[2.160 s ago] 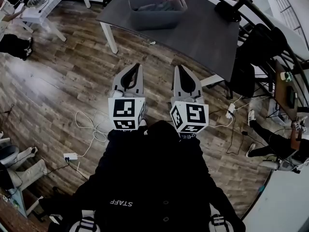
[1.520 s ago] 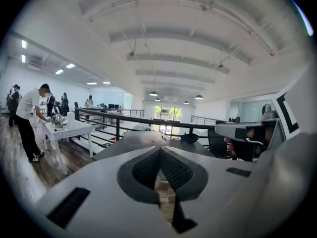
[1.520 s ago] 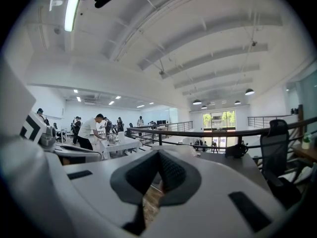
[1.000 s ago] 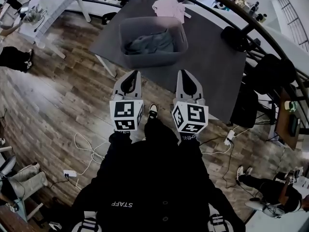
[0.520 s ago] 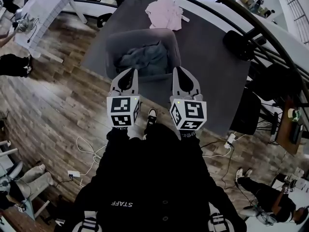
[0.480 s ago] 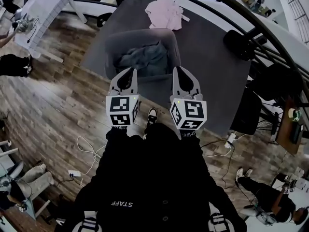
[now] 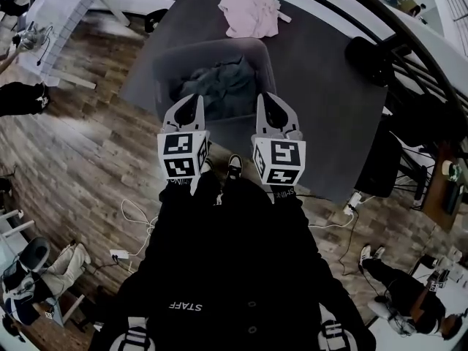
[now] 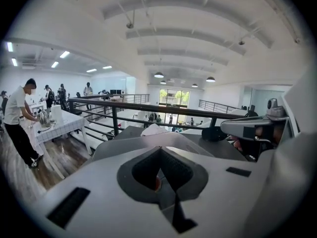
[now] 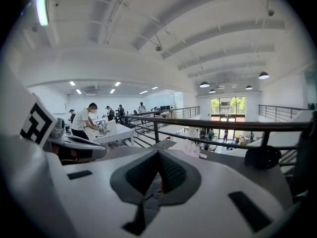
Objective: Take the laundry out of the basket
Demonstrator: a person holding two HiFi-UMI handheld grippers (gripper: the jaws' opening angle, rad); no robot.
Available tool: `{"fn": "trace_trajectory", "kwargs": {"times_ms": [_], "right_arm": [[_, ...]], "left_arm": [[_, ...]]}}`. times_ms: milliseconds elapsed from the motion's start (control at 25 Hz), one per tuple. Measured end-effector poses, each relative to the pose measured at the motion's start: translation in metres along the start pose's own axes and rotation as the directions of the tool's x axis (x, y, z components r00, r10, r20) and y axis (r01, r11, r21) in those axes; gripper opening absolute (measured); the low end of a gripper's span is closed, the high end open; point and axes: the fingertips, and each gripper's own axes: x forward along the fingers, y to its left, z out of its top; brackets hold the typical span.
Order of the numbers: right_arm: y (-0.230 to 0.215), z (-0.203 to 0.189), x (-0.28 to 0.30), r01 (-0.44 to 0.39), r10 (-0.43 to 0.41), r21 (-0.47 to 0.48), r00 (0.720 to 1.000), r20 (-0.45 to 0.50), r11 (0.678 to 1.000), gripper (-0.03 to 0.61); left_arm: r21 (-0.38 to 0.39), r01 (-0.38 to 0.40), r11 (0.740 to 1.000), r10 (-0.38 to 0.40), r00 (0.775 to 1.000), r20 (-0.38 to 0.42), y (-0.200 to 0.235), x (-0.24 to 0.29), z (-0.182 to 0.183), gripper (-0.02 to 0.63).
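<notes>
1. left gripper: jaws clenched tip to tip, nothing between them; held level in front of the person's chest
2. right gripper: jaws also pressed together, empty; just beside the left one, parallel, both pointing to 12 o'clock
3. basket: grey plastic tub at 12 o'clock of both grippers, standing on the near left corner of the dark table; in the head view both gripper tips overlap its near wall; can't tell if they touch it
4. laundry: grey-blue crumpled cloth inside the basket, between the two gripper tips in the head view
5. pink garment: lies on the table at 12 o'clock beyond the basket, outside it
6. dark round thing: on the table at 2 o'clock, well apart from the basket
7. white table: at 10 o'clock on the wood floor
</notes>
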Motion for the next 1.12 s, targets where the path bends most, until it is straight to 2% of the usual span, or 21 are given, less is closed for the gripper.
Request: {"fn": "trace_trajectory", "kwargs": {"times_ms": [360, 520, 720, 920, 1080, 1120], "right_arm": [[-0.002, -0.014, 0.028, 0.041, -0.039, 0.02, 0.997, -0.073, 0.999, 0.014], [-0.002, -0.019, 0.047, 0.051, -0.047, 0.035, 0.994, -0.101, 0.998, 0.014], [0.0, -0.029, 0.07, 0.037, -0.029, 0.051, 0.989, -0.146, 0.998, 0.014], [-0.008, -0.039, 0.095, 0.029, -0.013, 0.079, 0.981, -0.195, 0.996, 0.014], [-0.013, -0.047, 0.115, 0.007, 0.013, 0.087, 0.974, -0.228, 0.996, 0.014], [-0.013, -0.05, 0.12, 0.0, 0.022, 0.091, 0.972, -0.236, 0.996, 0.014]], "left_arm": [[0.007, 0.078, 0.997, -0.077, 0.996, -0.047, 0.015, 0.043, -0.005, 0.002], [0.021, 0.1, 0.995, -0.097, 0.99, -0.103, 0.027, 0.068, -0.011, 0.003], [0.032, 0.148, 0.988, -0.139, 0.971, -0.196, 0.032, 0.09, -0.023, 0.002], [0.038, 0.185, 0.982, -0.17, 0.952, -0.253, 0.037, 0.118, -0.038, 0.003], [0.062, 0.25, 0.966, -0.219, 0.924, -0.313, 0.038, 0.144, -0.054, 0.005], [0.068, 0.265, 0.962, -0.229, 0.916, -0.329, 0.038, 0.15, -0.059, 0.022]]}}
